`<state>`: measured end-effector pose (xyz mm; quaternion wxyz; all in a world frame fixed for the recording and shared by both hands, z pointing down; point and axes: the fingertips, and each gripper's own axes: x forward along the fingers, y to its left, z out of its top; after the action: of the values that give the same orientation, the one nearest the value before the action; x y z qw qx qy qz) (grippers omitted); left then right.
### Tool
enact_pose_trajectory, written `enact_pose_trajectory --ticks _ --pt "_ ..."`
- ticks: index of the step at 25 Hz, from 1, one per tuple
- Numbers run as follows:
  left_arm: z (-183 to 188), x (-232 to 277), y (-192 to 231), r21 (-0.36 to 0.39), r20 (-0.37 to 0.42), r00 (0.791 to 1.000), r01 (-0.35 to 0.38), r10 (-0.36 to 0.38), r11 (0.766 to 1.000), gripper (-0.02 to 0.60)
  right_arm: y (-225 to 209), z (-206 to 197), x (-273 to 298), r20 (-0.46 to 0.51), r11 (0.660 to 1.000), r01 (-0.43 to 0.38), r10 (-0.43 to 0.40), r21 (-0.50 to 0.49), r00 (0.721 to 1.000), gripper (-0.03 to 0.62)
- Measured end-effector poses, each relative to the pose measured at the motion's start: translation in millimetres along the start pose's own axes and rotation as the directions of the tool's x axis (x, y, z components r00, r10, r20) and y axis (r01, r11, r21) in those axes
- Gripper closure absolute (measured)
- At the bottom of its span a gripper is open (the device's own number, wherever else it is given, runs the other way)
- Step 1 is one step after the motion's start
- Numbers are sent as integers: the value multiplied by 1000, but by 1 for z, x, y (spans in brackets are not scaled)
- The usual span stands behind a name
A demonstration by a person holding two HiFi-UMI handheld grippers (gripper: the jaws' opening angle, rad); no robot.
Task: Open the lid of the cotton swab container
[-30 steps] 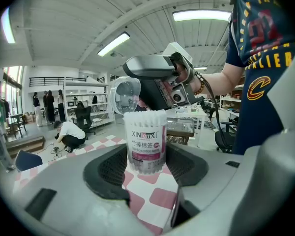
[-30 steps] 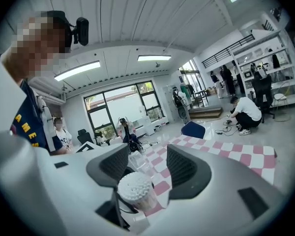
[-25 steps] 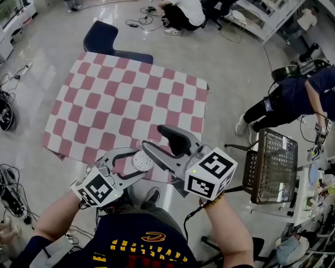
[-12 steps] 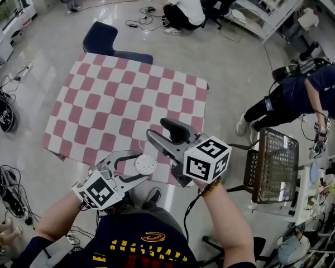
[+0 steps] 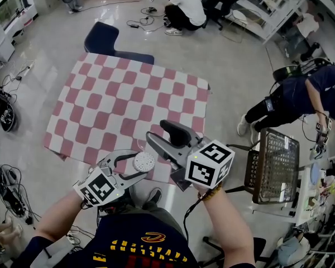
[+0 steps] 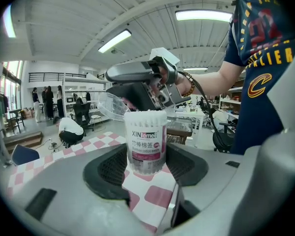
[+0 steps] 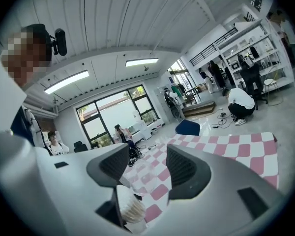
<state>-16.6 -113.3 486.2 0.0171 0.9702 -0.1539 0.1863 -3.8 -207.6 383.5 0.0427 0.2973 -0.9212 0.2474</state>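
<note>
The cotton swab container (image 6: 146, 141) is a clear tub with a pink label. It stands upright between the pads of my left gripper (image 6: 146, 167), which is shut on it. In the head view its open top (image 5: 144, 162) shows white swab tips, held by the left gripper (image 5: 128, 169) at the near edge of the checkered table. The clear round lid (image 6: 111, 107) is off the tub, held in the jaws of my right gripper (image 5: 159, 134), which is just above and to the right. From the right gripper view the swab tips (image 7: 131, 209) lie below its jaws (image 7: 147, 163).
A red-and-white checkered table (image 5: 117, 102) spreads ahead, with a dark blue chair (image 5: 103, 38) at its far side. A wire basket (image 5: 274, 166) stands on the right. One person crouches on the floor (image 5: 184, 7) and another bends over (image 5: 301, 96) at the right.
My right gripper, close over the tub's top a second ago, has lifted up and away with the clear lid. The left gripper and tub have stayed almost still.
</note>
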Motion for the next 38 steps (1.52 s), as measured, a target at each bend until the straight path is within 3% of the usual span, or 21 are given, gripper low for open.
enact_pose_trajectory --ticks 6,16,24,38 --pt "3 -5 4 10 3 1000 -26 26 1000 333 8 17 -17 53 999 33 -31 -30 998 352" --pt "14 -11 17 -2 49 994 -98 98 995 333 -8 11 -50 101 993 116 -117 15 988 358" --pt "13 -13 19 -5 49 993 -106 106 994 333 5 -13 -61 90 989 145 -141 -42 986 580" --pt "16 -8 16 -8 48 994 -100 101 995 333 14 -21 -58 41 980 141 -137 -141 990 583"
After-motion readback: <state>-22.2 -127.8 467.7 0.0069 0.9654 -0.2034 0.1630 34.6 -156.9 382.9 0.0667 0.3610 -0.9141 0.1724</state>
